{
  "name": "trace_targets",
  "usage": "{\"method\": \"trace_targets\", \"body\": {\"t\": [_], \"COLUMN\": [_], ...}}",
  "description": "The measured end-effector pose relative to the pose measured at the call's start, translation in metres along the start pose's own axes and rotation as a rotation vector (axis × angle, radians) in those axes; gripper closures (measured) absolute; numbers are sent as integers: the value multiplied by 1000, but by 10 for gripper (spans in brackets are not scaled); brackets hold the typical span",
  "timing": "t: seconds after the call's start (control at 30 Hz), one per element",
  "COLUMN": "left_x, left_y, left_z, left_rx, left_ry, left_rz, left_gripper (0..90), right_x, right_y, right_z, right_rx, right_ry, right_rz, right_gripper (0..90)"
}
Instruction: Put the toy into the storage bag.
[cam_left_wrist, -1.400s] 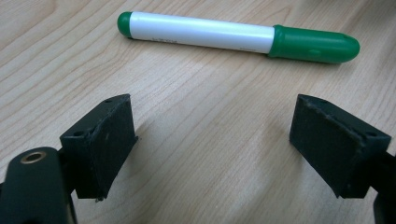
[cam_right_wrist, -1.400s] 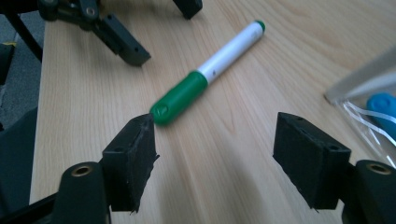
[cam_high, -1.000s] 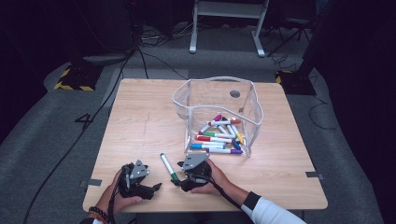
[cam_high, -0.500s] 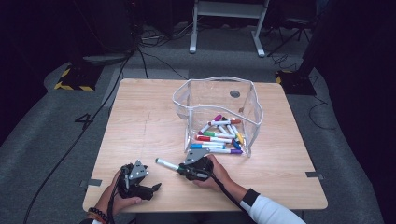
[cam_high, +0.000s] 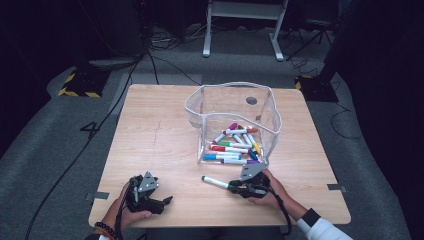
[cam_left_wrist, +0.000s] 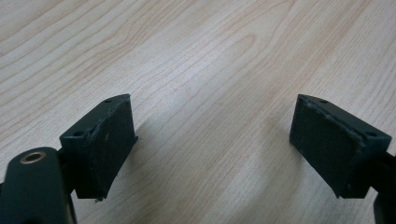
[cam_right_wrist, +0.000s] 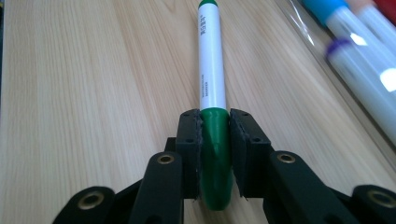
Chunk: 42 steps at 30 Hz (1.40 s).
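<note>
High view: right gripper (cam_high: 231, 186) near the table's (cam_high: 160, 135) front edge, at about five o'clock from centre, jaws clamped on the green cap end of a green marker (cam_high: 215, 182) whose white barrel points toward nine o'clock, just in front of the clear bin (cam_high: 232, 122) of markers. Its jaws have just been closing, marker between them. Left gripper (cam_high: 167, 201) at seven o'clock, low over bare wood. Left gripper view: left gripper (cam_left_wrist: 212, 144) spread wide, nothing between the pads, plain wood beneath. Right gripper view: right gripper (cam_right_wrist: 215, 135) pinching the green marker (cam_right_wrist: 211, 74), barrel running to twelve o'clock; bin markers (cam_right_wrist: 359, 42) lie at two o'clock.
</note>
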<state>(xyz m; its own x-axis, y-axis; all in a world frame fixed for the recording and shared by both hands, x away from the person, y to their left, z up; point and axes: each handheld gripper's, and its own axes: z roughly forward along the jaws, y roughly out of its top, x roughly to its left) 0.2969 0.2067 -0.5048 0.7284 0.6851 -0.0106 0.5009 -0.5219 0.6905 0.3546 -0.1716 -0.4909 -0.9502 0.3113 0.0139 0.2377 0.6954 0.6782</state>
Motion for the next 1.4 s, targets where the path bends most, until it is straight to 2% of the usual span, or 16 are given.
{"method": "trace_targets", "body": {"t": [0.17, 0.27, 0.4, 0.5, 0.57, 0.7, 0.77, 0.9, 1.03, 1.23, 1.4], "left_x": [0, 1, 1, 1, 1, 1, 1, 1, 1, 1, 1], "left_y": [0, 1, 1, 2, 2, 2, 2, 2, 2, 2, 2], "left_z": [0, 1, 1, 1, 1, 2, 2, 2, 2, 2, 2], "left_rx": [0, 2, 3, 2, 2, 1, 1, 1, 2, 1, 1], "left_ry": [-2, -4, -4, -6, -4, -5, -5, -5, -6, -5, -6], "left_rz": [-1, 2, 3, 5, 5, 6, 6, 6, 6, 5, 5], "left_gripper": [142, 140, 139, 138, 138, 138, 138, 138, 138, 138, 138], "right_x": [-9, -15, -19, -19, -20, -22, -23, -24, -26, -28, -23], "right_y": [-31, -44, -53, -54, -53, -51, -50, -48, -47, -46, -43], "right_z": [-29, -41, -48, -49, -48, -46, -44, -41, -39, -40, -45], "right_rx": [3, -6, -14, -14, -15, -18, -23, -29, -34, -28, -12], "right_ry": [-38, -49, -49, -54, -61, -67, -77, -89, -117, -101, -56], "right_rz": [27, 52, 70, 68, 63, 82, 89, 93, 101, 97, 57], "right_gripper": [745, 745, 744, 733, 682, 590, 580, 587, 714, 742, 743]}}
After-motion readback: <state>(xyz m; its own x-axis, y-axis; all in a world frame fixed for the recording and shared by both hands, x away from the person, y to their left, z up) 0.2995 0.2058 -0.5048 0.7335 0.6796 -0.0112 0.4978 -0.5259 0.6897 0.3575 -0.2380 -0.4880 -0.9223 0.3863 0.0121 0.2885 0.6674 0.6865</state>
